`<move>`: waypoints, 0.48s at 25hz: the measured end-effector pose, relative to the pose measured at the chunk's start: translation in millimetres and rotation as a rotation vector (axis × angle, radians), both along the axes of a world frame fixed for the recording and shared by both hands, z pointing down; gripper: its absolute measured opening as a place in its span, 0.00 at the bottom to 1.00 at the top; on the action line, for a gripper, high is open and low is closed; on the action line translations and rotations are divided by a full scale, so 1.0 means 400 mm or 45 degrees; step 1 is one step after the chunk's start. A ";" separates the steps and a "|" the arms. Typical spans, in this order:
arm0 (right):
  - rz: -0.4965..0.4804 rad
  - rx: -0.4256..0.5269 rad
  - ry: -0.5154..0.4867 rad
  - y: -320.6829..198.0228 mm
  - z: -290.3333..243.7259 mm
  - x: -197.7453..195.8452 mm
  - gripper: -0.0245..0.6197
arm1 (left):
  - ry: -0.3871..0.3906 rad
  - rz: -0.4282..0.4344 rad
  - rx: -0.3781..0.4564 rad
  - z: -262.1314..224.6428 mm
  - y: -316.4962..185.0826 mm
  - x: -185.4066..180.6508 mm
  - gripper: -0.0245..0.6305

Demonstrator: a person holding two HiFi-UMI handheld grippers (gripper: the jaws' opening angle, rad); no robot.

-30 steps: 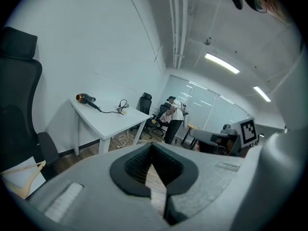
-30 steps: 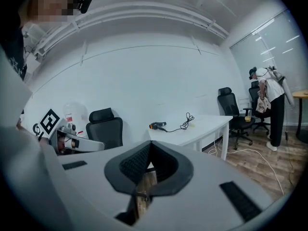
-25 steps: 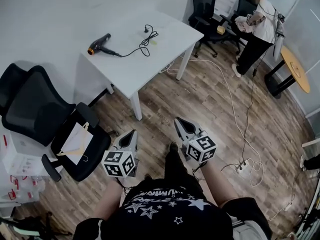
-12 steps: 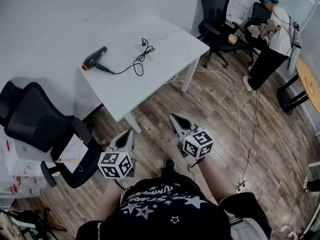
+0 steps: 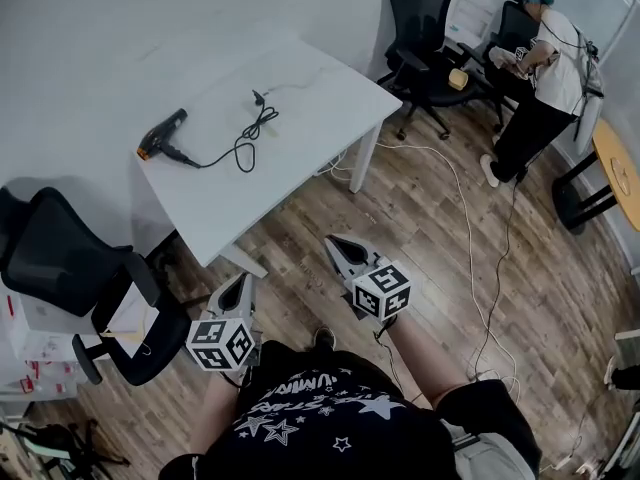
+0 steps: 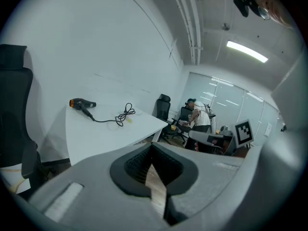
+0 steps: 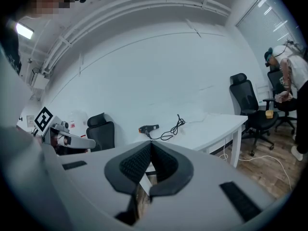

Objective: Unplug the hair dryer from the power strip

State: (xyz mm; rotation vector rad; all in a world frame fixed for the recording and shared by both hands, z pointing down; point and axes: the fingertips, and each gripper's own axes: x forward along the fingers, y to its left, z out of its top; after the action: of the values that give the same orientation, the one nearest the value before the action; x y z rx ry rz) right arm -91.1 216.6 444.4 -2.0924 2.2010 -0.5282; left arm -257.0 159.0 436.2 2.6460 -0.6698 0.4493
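A black hair dryer (image 5: 160,138) with an orange nozzle lies at the far left of the white table (image 5: 310,93). Its black cord (image 5: 246,131) is loosely coiled on the tabletop, and the plug end (image 5: 258,96) lies free beside it. No power strip shows on the table. The dryer (image 6: 82,103) and cord (image 6: 124,114) appear small in the left gripper view; the right gripper view also shows the dryer (image 7: 148,128). My left gripper (image 5: 237,284) and right gripper (image 5: 337,245) hang over the wooden floor, well short of the table, both shut and holding nothing.
A black office chair (image 5: 70,268) stands at my left, close to the table's near corner. More black chairs (image 5: 420,18) and a standing person (image 5: 545,63) are at the back right. A white cable (image 5: 468,228) trails over the floor. A round wooden table (image 5: 622,178) is far right.
The table and dryer have slid left in the head view as I move. Both grippers have shifted left and down in the frame, still shut.
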 end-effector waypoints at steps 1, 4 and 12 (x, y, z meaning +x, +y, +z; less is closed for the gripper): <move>0.000 -0.001 -0.002 0.001 0.003 0.009 0.05 | -0.001 -0.002 0.001 0.000 0.002 0.009 0.05; 0.002 -0.006 0.013 -0.007 0.012 0.026 0.05 | 0.007 -0.007 0.010 -0.002 -0.011 0.036 0.05; 0.024 -0.036 0.025 -0.053 0.024 0.088 0.05 | 0.019 0.014 -0.031 0.040 -0.094 0.119 0.05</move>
State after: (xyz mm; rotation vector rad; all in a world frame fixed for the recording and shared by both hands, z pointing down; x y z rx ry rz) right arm -55.9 195.2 454.0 -2.1389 2.1945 -0.5426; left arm -209.6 121.2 452.4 2.6290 -0.6416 0.4372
